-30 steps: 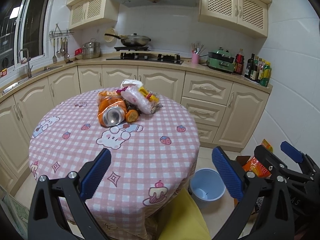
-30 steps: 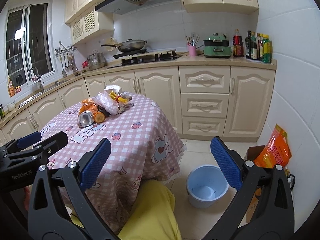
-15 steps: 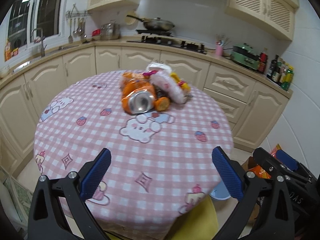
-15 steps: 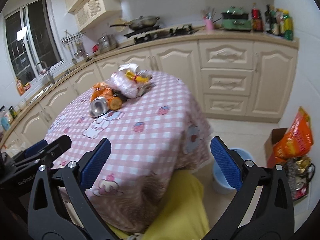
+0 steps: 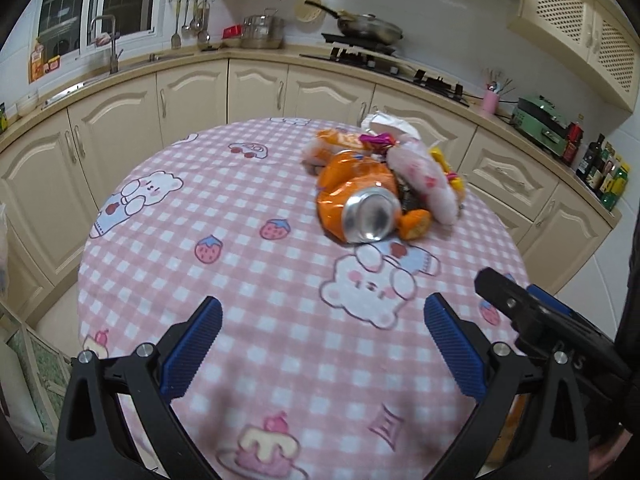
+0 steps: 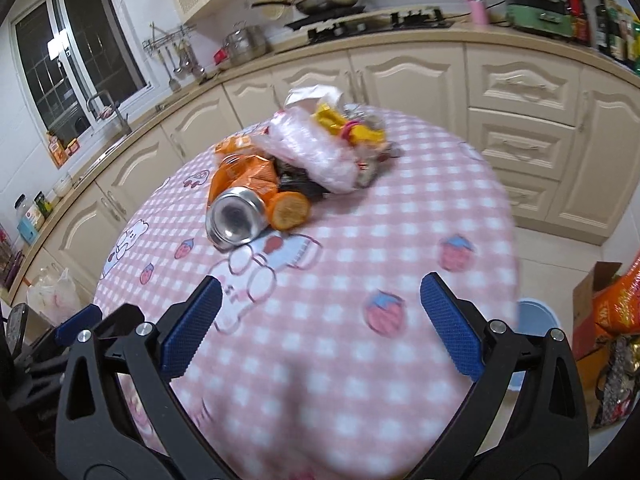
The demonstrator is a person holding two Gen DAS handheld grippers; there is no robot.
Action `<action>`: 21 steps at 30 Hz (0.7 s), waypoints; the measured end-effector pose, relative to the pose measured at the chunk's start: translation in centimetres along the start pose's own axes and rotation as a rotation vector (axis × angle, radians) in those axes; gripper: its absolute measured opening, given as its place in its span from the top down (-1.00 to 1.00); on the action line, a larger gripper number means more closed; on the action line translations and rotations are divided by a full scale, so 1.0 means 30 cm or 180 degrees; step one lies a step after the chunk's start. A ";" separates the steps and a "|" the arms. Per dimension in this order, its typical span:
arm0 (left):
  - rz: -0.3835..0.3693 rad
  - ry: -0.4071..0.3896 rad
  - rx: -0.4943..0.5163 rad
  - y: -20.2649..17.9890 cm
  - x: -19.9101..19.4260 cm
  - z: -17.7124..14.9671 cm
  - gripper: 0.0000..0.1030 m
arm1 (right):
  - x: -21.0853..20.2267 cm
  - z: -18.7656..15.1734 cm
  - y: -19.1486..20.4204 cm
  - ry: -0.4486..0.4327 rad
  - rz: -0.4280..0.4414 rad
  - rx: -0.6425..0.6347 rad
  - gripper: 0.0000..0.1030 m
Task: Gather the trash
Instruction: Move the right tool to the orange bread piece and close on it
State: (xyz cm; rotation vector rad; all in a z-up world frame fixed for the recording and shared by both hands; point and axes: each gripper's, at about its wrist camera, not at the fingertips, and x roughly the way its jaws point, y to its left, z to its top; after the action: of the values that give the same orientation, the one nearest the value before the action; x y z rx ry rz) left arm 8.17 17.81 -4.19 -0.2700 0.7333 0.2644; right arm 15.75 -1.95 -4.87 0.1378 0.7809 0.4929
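A pile of trash lies on the far side of a round table with a pink checked cloth (image 5: 256,280). It holds an orange can (image 5: 366,216) on its side with its silver end towards me, an orange peel piece (image 5: 416,224), an orange wrapper (image 5: 344,144), a pink-white plastic bag (image 5: 424,176) and yellow wrappers (image 6: 344,124). The can also shows in the right wrist view (image 6: 236,216). My left gripper (image 5: 320,344) is open and empty above the near table. My right gripper (image 6: 316,324) is open and empty, to the right of the left one.
A light blue bin (image 6: 536,316) stands on the floor past the table's right edge, mostly hidden. A cardboard box and an orange bag (image 6: 616,304) sit by the right wall. Cream cabinets and the counter (image 5: 256,56) curve behind the table. A white bag (image 6: 52,296) lies at left.
Both grippers have moved up and forward over the table and tilted down. The trash pile is nearer in both views. The jaws stay open.
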 end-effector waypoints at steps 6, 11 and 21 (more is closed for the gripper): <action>0.0043 0.0074 -0.0077 0.063 0.069 0.067 -0.91 | 0.124 0.086 0.062 0.0125 -0.0018 -0.0103 -0.69; 0.0070 0.0126 -0.0149 0.108 0.126 0.116 -0.91 | 0.197 0.129 0.083 0.0185 -0.0054 -0.0141 -0.54; -0.0056 0.0391 -0.0227 0.131 0.225 0.166 -0.91 | 0.322 0.147 0.073 0.0446 0.0112 -0.0083 0.37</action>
State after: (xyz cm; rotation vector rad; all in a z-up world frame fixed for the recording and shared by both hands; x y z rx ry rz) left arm 14.76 24.07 -5.86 -0.3626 0.8435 0.2593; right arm 23.87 4.82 -7.27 0.0935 0.9098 0.5503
